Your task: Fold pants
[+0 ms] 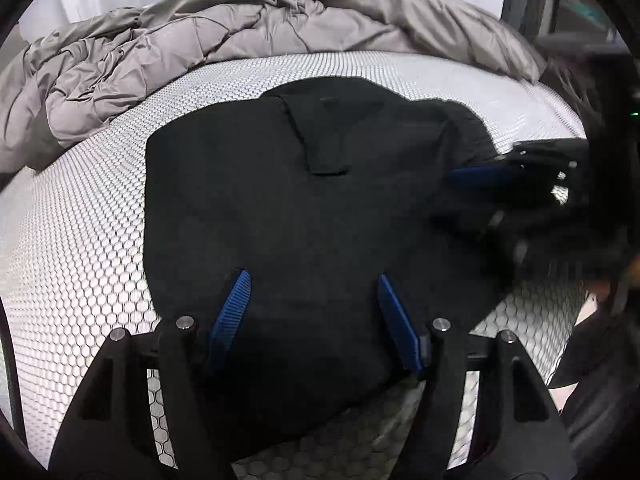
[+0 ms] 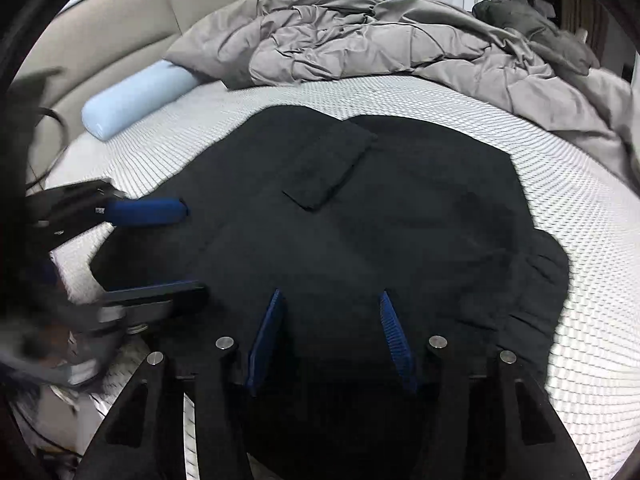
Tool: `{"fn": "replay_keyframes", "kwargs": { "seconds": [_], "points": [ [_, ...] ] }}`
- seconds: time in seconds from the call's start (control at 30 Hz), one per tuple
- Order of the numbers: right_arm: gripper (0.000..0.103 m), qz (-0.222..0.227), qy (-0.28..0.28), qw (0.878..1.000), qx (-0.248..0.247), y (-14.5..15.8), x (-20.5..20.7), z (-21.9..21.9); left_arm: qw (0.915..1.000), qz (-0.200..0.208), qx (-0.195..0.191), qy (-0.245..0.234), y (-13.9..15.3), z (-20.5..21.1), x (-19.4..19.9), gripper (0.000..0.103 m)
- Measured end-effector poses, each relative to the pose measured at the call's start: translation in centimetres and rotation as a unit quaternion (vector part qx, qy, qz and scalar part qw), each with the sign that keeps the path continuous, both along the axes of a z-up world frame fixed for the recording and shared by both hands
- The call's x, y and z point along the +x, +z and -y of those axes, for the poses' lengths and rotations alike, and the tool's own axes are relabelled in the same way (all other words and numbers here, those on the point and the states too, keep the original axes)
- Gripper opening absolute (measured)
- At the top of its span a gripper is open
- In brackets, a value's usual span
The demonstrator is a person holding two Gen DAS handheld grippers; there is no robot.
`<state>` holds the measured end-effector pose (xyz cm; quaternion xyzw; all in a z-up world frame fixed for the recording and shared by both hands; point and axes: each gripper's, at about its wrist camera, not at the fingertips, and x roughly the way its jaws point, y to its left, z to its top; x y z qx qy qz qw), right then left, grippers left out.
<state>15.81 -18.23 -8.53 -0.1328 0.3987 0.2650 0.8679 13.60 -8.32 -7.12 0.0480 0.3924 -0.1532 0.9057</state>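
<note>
The black pants point(image 1: 320, 208) lie already folded into a compact bundle on the honeycomb-patterned mattress point(image 1: 80, 220), and both claws hover over its near edge with jaws apart and nothing pinched — the left claw point(image 1: 312, 276) and the right claw point(image 2: 330, 294) alike released. I judge the fold near its last step: the next move calls for pinching the near edge at both corners and carrying it over evenly. The rumpled grey comforter point(image 2: 380, 40) and the light blue bolster point(image 2: 136, 96) lie beyond — neither blocks the fold.

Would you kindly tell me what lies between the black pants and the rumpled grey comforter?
Only bare white honeycomb-patterned mattress separates the black pants from the rumpled grey comforter; both wrist views show it.
</note>
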Motion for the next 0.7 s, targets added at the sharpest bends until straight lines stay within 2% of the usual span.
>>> {"fn": "replay_keyframes", "kwargs": {
  "seconds": [0.07, 0.13, 0.23, 0.27, 0.37, 0.43, 0.47, 0.53, 0.57, 0.63, 0.7],
  "points": [
    [0.038, 0.014, -0.019, 0.999, -0.035, 0.1, -0.2, 1.6, 0.9999, 0.008, 0.0, -0.008, -0.1, -0.5, -0.9, 0.064],
    [0.03, 0.02, -0.023, 0.999, -0.044, 0.4, -1.1, 4.1, 1.0, 0.008, 0.001, -0.005, 0.1, -0.6, -1.4, 0.064],
    [0.034, 0.037, -0.025, 0.998, -0.043, 1.4, -2.3, 5.7, 0.9999, 0.012, 0.004, 0.006, 1.7, -0.8, -2.1, 0.064],
    [0.034, 0.04, -0.021, 0.998, -0.039, 1.8, -2.5, 5.8, 0.9996, 0.025, -0.007, 0.003, 2.7, -0.7, -2.6, 0.064],
    [0.037, 0.048, -0.016, 0.999, 0.009, 3.6, -3.0, 6.1, 0.9988, 0.042, -0.02, -0.017, 4.2, -0.4, -2.9, 0.072],
    [0.037, 0.044, -0.004, 0.998, 0.036, 4.1, -2.8, 4.6, 0.9989, 0.031, -0.011, -0.033, 3.7, 1.1, -1.9, 0.072],
    [0.037, 0.041, 0.001, 0.998, 0.044, 4.0, -2.6, 3.6, 0.9989, 0.008, -0.006, -0.046, 2.5, 1.8, -0.8, 0.072],
    [0.038, 0.014, 0.015, 0.998, 0.055, 2.6, -1.5, 1.4, 0.9993, -0.02, 0.006, -0.031, 0.4, 1.7, 0.7, 0.072],
    [0.039, 0.0, 0.017, 0.999, 0.045, 1.8, -1.2, 0.9, 0.9994, -0.016, 0.001, -0.03, -0.1, 1.2, 0.6, 0.072],
    [0.039, -0.016, 0.019, 1.0, -0.005, -0.5, -0.8, 0.3, 0.9996, -0.002, 0.002, -0.028, -0.1, 0.0, -0.5, 0.072],
    [0.039, 0.019, 0.027, 0.998, -0.056, -0.5, -1.9, 1.1, 0.9998, 0.005, -0.007, -0.02, 0.1, -1.8, -2.0, 0.072]
  ]
}}
